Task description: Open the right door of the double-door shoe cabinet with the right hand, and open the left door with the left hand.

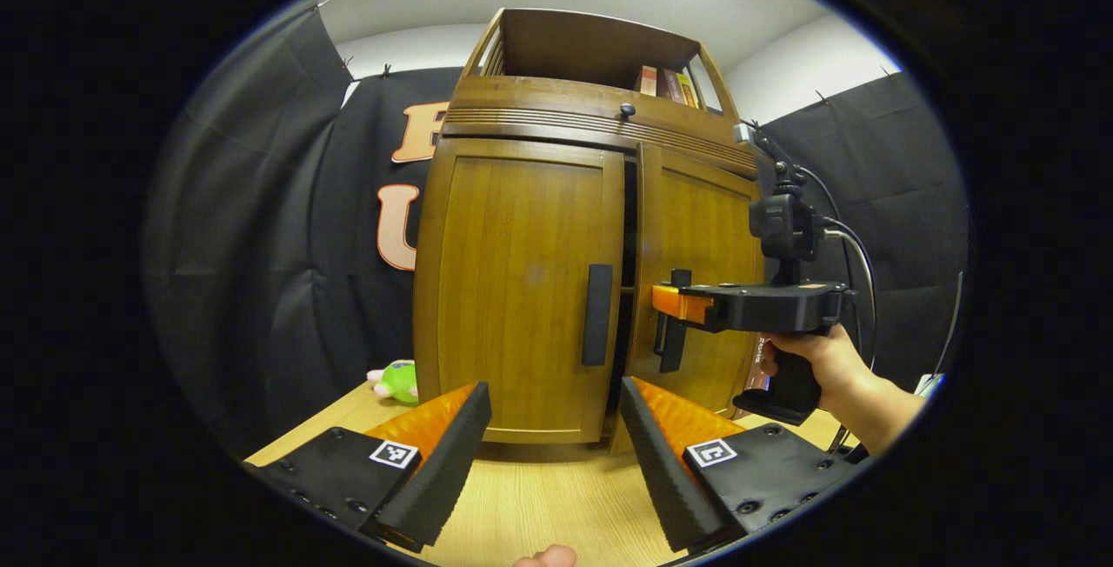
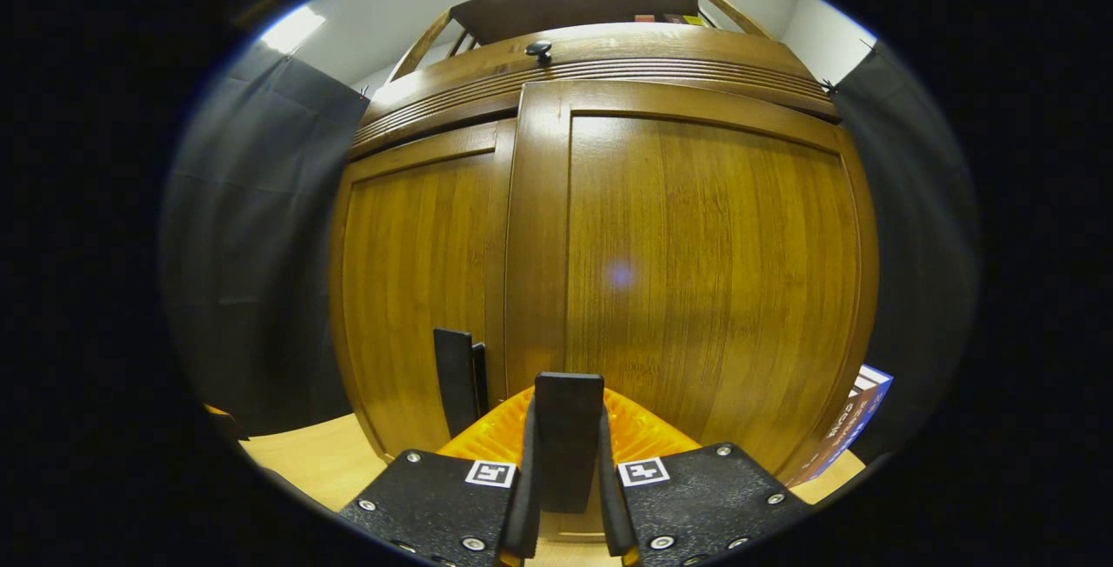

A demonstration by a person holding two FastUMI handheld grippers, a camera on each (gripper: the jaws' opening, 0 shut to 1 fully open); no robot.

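The wooden shoe cabinet stands on the table with two doors. In the left gripper view, my left gripper is open, low in front of the left door, a short way from its dark vertical handle. Farther right, a hand holds my right gripper at the right door's handle. The right gripper view shows my right gripper shut on that handle, close to the right door. A dark gap shows between the doors, and the right door looks slightly ajar. The left door's handle is beside it.
A green plush toy lies on the wooden table left of the cabinet. Books stand on the open top shelf, above a small drawer knob. A boxed item leans at the cabinet's right side.
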